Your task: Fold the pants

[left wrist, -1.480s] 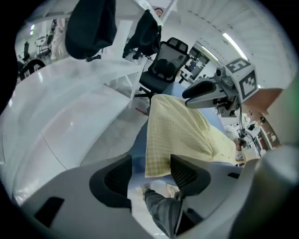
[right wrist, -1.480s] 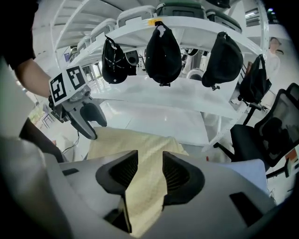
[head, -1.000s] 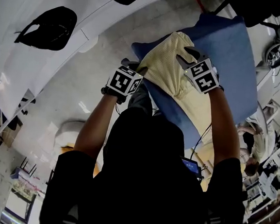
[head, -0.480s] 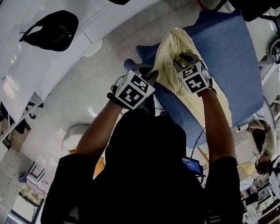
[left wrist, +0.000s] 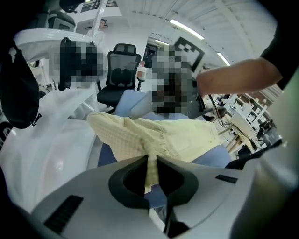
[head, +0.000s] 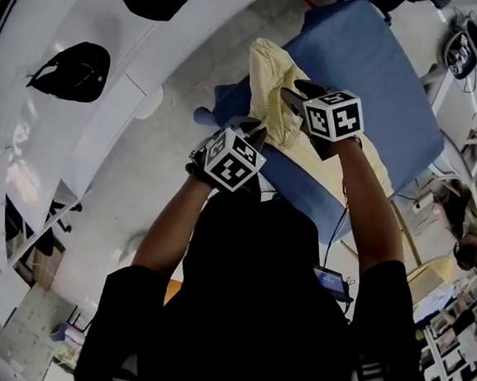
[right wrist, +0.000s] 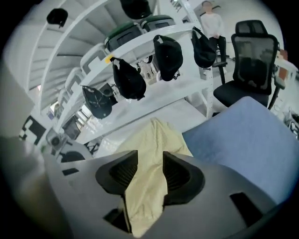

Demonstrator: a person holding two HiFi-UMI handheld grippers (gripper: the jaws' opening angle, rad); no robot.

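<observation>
Bright, even indoor light all round. Head view bends hard at its edges: white shelving (head: 17, 158) glares at the left, the person's torso (head: 244, 310) sits nearly black at the bottom. Left gripper view now, ceiling strip lights (left wrist: 187, 29) blazing upper middle, corners vignetted dark. Right gripper view keeps the pale pants (right wrist: 149, 140) fairly sharp; bottom foreground soft.
</observation>
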